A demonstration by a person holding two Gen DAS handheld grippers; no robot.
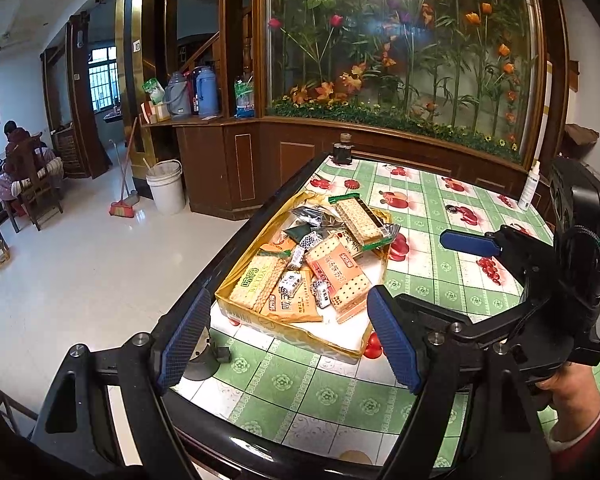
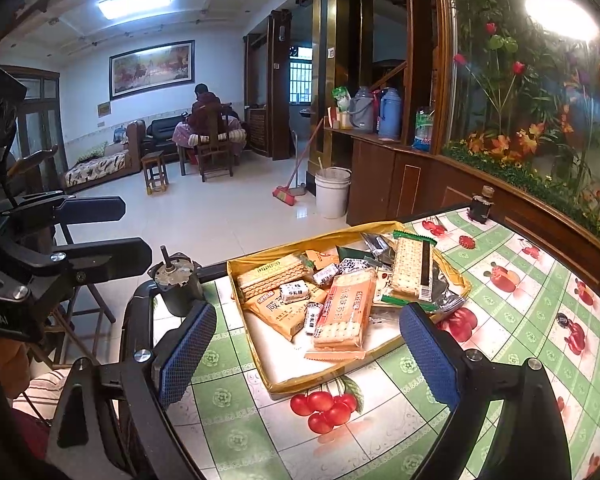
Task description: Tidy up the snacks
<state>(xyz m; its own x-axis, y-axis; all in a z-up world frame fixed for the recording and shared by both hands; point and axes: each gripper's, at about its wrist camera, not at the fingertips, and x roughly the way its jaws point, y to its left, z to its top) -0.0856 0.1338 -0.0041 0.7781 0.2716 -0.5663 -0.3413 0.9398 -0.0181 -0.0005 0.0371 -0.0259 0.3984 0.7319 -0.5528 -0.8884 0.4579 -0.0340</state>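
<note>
Shallow yellow cardboard tray [image 1: 260, 322] sits on the tabletop [image 1: 312, 396], near its left edge, on a green-checked oilcloth printed with cherries. Tray holds a loose heap of snacks: an orange cracker packet [image 1: 337, 273] lying diagonally across the middle, a green-labelled cracker packet [image 1: 260, 285] at the near left, a green-trimmed cracker packet [image 1: 360, 220] propped on top at the far end, several small white wrapped candies [image 1: 291, 283] scattered among them, dark foil sachets [image 1: 308, 216] at the back. Left claw [image 1: 288, 344] hovers above the near end of the tray, blue pads set wide, nothing between them, touching nothing. Right claw [image 2: 308, 354] likewise stands wide and empty over the near corner of the tray, the orange packet [image 2: 342, 314] showing in the gap beyond its pads without contact. In the left wrist view the right claw appears at the right side, above the tabletop, gripped by a hand [image 1: 572, 396] in a red sleeve. Small dark bottle [image 1: 343, 148] at the far tabletop edge; white spray bottle [image 1: 530, 186] at the far right. Small grey motor [image 2: 178, 284] stands on the near left corner. Beyond: glass case of artificial flowers [image 1: 400, 52], white bucket [image 1: 166, 190], broom [image 1: 124, 204], a person seated at a far table [image 2: 206, 116]
</note>
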